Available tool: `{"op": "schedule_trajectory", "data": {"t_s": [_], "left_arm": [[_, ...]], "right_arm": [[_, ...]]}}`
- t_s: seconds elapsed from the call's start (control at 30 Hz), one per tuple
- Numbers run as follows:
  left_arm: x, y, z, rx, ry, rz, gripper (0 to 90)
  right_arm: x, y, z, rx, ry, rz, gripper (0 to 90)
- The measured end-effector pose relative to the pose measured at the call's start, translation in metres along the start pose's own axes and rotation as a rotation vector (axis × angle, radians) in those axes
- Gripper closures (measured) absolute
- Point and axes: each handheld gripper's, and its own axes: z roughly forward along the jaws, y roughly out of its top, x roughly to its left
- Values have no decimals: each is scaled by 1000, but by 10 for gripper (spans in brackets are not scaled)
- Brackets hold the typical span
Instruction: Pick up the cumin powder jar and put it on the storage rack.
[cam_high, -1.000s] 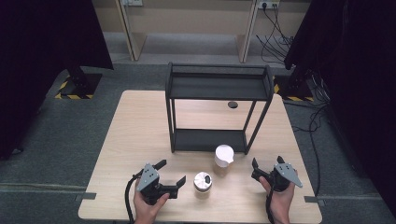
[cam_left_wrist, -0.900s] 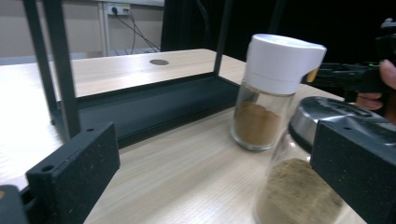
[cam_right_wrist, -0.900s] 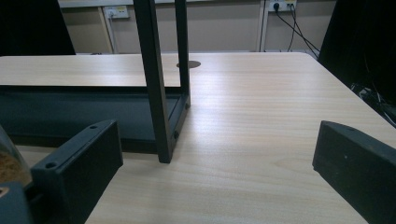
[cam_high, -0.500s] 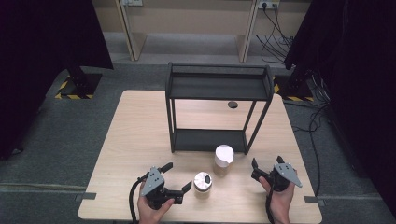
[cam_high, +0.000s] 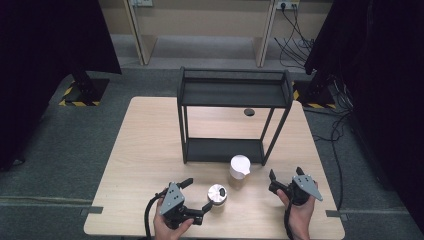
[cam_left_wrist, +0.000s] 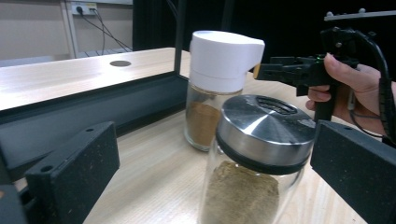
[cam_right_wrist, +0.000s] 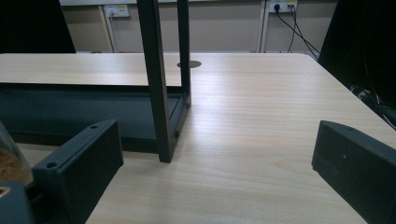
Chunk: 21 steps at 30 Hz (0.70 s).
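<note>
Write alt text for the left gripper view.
A glass spice jar with a steel lid stands between the left gripper's open black jaws, untouched. Behind it stands a white-capped jar beside a black shelf rack; the right gripper, held in a hand, is beyond.

Upright steel-lidded glass spice jar (cam_left_wrist: 252, 163), table's near edge

Left gripper (cam_high: 196, 195) jaws apart beside steel-lidded jar (cam_high: 217, 194); white-capped jar (cam_high: 239, 168) before black rack (cam_high: 232, 117).
</note>
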Motion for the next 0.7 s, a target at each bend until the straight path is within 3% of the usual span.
{"op": "schedule_trajectory", "data": {"t_s": [0.33, 0.47, 0.7], "left_arm": [[-6, 0, 6, 14, -23, 24, 3], [-12, 0, 11, 37, -32, 52, 4], [-18, -1, 23, 74, -36, 57, 18]], "right_arm": [[0, 0, 0, 0, 0, -6, 23], [1, 0, 0, 1, 0, -10, 24], [1, 0, 0, 1, -1, -11, 25]]}}
